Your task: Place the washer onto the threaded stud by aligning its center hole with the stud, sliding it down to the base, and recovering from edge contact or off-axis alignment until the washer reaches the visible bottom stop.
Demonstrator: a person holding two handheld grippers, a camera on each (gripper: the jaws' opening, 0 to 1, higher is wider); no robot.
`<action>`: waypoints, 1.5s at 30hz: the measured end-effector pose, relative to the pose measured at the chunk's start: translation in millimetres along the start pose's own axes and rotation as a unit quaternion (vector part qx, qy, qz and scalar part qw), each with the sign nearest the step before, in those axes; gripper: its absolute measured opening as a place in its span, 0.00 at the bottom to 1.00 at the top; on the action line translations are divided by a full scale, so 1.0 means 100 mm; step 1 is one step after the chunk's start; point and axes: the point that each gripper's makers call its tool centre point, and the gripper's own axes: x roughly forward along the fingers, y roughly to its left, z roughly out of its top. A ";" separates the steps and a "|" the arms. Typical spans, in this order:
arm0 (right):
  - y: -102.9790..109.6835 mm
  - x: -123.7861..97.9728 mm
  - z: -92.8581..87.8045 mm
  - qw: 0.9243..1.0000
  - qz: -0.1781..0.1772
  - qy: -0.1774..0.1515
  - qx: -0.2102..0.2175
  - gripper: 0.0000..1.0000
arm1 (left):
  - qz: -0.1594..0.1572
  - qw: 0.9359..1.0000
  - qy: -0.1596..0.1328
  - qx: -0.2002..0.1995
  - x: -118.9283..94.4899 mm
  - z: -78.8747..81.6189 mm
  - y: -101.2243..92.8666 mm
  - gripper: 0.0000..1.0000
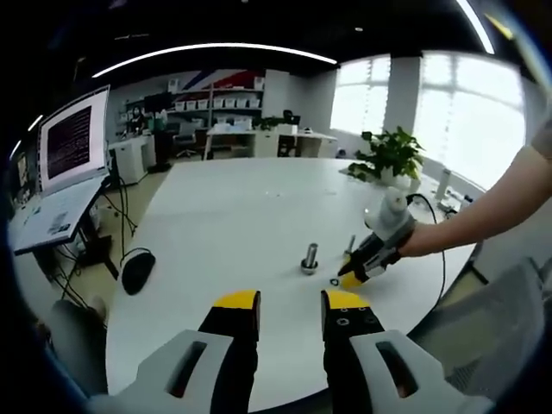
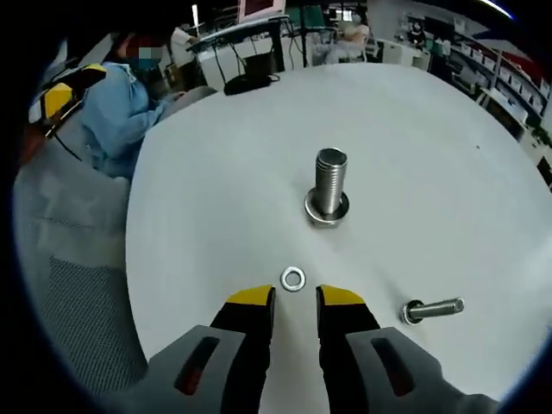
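An upright threaded stud stands on its wide base in the middle of the white round table. A small silver washer lies flat on the table, just ahead of my right gripper, whose yellow-tipped jaws are open with nothing between them. From the left gripper view the stud is ahead and the washer is a small ring at the tip of the right gripper, held by a hand from the right. My left gripper hovers near the table's edge, open and holding nothing.
A spare bolt lies on its side to the right of the washer. A person in blue sits at the table's edge. A monitor, a mouse and a potted plant stand around the table.
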 end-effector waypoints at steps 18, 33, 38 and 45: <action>0.04 0.06 0.07 0.989 0.007 0.092 -0.114 0.16 | -0.011 1.000 -0.022 -0.011 -0.03 0.07 -0.02 0.26; 0.04 0.10 0.06 0.951 -0.002 0.241 -0.193 0.15 | -0.016 0.999 -0.035 -0.009 -0.05 0.13 -0.05 0.26; 0.07 0.10 0.06 0.946 -0.017 0.255 -0.200 0.15 | -0.018 0.999 -0.032 -0.005 -0.04 0.12 -0.07 0.25; 0.03 0.09 0.07 0.972 -0.007 0.201 -0.122 0.14 | -0.015 0.999 -0.034 -0.004 -0.06 0.13 -0.06 0.25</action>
